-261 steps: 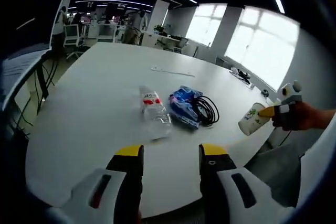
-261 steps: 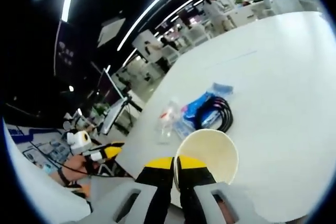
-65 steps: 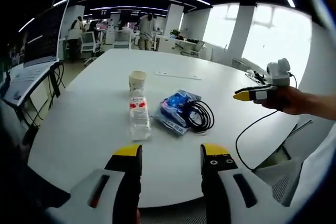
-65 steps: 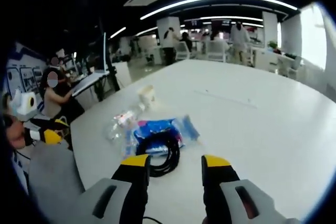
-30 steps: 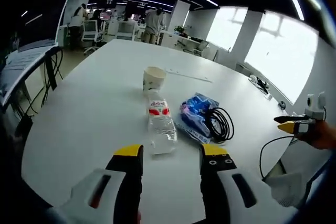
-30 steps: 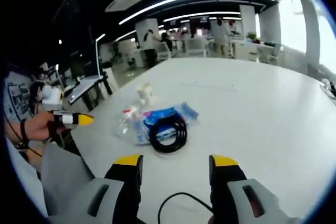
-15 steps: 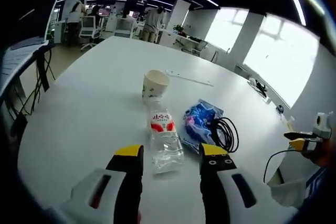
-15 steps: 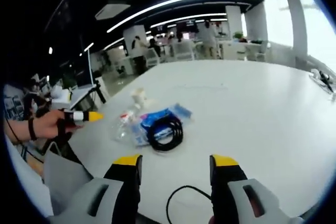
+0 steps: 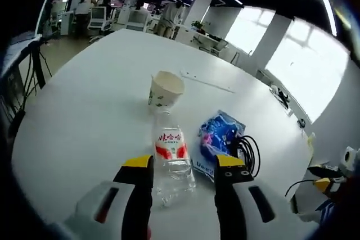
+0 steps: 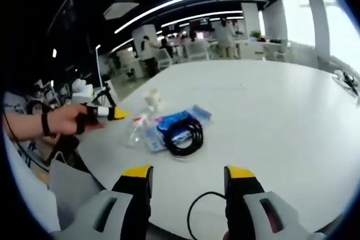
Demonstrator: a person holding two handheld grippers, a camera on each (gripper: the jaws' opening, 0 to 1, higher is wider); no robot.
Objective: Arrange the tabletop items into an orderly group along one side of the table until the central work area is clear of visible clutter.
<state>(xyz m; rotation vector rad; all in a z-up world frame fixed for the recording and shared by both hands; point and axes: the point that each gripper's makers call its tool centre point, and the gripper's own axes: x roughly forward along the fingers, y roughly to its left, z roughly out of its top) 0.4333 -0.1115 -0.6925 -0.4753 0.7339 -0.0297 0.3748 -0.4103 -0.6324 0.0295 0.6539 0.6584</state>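
On the white table [image 9: 84, 116] a clear plastic bottle [image 9: 170, 155] with a red label lies on its side. A paper cup [image 9: 163, 90] stands just beyond its cap end. Right of the bottle lie a blue packet [image 9: 218, 139] and a black cable coil [image 9: 248, 153]. My left gripper [image 9: 184, 164] is open, and the bottle's base end shows between its jaw tips. My right gripper [image 10: 188, 172] is open and holds nothing, well short of the cable coil [image 10: 183, 133]. In the right gripper view the left gripper [image 10: 112, 113], held by a hand, hovers by the bottle [image 10: 136, 128], with the cup [image 10: 152, 100] behind.
A thin white strip [image 9: 207, 82] lies farther back on the table. A loose black cord [image 10: 196, 205] loops near the table's front edge. The right gripper [image 9: 326, 182] shows off the table's right side. Office desks, chairs and people stand in the background.
My left gripper has moved forward over the table, so the bottle now shows between its jaw tips. The right gripper has stayed about where it was.
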